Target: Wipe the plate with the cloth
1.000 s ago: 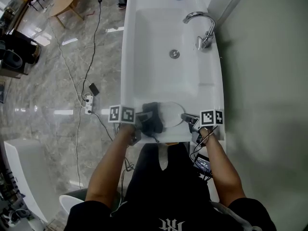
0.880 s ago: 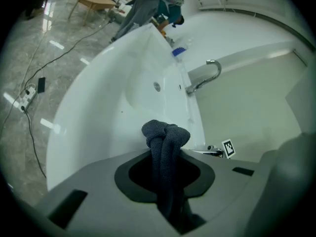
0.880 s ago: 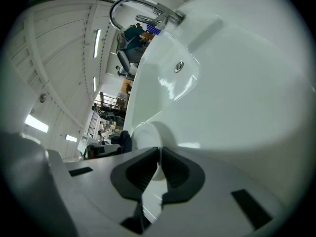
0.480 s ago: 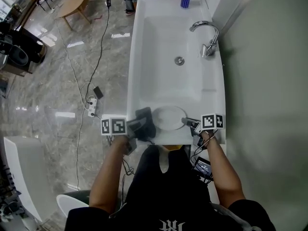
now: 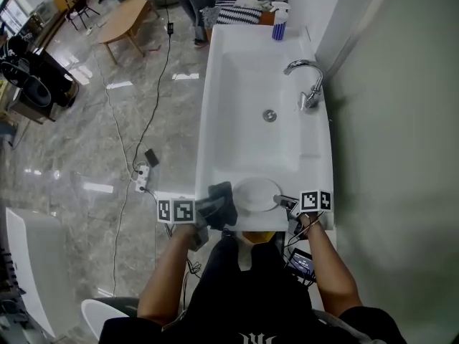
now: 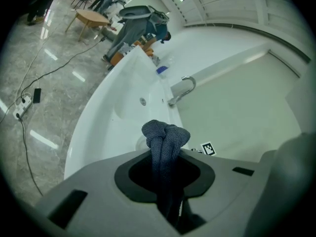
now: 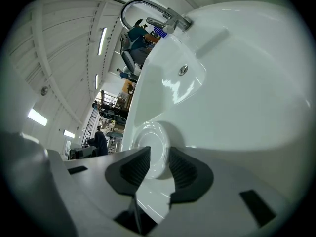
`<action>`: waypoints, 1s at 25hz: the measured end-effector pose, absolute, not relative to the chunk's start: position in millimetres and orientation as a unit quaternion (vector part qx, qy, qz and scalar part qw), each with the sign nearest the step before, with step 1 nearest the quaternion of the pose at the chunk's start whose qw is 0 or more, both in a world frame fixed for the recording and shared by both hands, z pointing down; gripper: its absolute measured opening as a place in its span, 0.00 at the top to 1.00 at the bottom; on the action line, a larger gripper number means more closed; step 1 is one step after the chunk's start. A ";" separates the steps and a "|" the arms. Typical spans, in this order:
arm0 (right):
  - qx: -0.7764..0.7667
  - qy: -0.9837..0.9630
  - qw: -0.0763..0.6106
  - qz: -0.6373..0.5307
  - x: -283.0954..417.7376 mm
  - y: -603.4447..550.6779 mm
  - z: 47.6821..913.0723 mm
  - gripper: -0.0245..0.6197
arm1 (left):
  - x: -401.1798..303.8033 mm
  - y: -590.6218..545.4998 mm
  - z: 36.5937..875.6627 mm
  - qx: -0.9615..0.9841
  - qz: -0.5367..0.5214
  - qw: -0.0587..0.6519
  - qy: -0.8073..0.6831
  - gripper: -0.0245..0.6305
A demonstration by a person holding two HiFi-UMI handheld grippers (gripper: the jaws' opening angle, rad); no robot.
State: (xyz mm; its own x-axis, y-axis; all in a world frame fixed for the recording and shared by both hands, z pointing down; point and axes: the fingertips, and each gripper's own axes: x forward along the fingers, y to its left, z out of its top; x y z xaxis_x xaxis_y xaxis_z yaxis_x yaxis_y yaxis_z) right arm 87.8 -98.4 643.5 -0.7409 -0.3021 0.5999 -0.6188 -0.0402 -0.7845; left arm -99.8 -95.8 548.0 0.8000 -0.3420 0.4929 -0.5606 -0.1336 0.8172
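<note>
A white plate (image 5: 257, 194) lies at the near end of the white sink (image 5: 215, 84). It shows edge-on in the right gripper view as the plate (image 7: 150, 149). My right gripper (image 5: 282, 202) is at its right rim. The jaws are opening, with the rim between the ribbed pads (image 7: 183, 169) and a gap on each side. My left gripper (image 5: 212, 209) is shut on a bunched dark grey cloth (image 5: 220, 202), just left of the plate. In the left gripper view the cloth (image 6: 165, 135) sticks up from the left gripper (image 6: 166, 168), above the sink.
A chrome faucet (image 5: 308, 84) stands at the sink's right side and a drain (image 5: 270, 115) in the basin. A blue bottle (image 5: 278, 29) stands at the far end. A wall runs along the right. Cables and a power strip (image 5: 142, 176) lie on the floor to the left.
The left gripper has lifted the cloth off the plate's left part and drawn it leftward. The right gripper stayed at the plate's rim and its jaws have spread.
</note>
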 end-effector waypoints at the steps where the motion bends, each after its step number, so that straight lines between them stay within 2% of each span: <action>1: 0.340 -0.683 0.126 0.633 87.9 -98.5 642.6 0.79 | -99.1 -94.6 546.5 0.748 0.093 0.584 -0.301 0.87; 6: 0.376 -0.692 0.157 0.596 96.5 -100.7 645.2 0.78 | -94.2 -86.8 549.0 0.753 0.096 0.578 -0.300 0.87; 10: 0.403 -0.692 0.151 0.579 106.3 -105.2 640.5 0.78 | -90.9 -80.6 551.2 0.757 0.090 0.576 -0.295 0.87; 14: 0.451 -0.715 0.158 0.510 125.4 -110.4 619.4 0.91 | -87.7 -80.9 533.2 0.798 0.064 0.528 -0.285 0.87; 21: 0.441 -0.808 0.022 0.390 123.4 -93.8 500.4 0.95 | -92.0 -70.2 465.6 0.888 -0.020 0.386 -0.250 0.87; 25: 0.422 -0.844 -0.034 0.329 100.8 -54.4 425.8 0.95 | -106.2 -40.3 417.0 0.910 -0.060 0.332 -0.239 0.87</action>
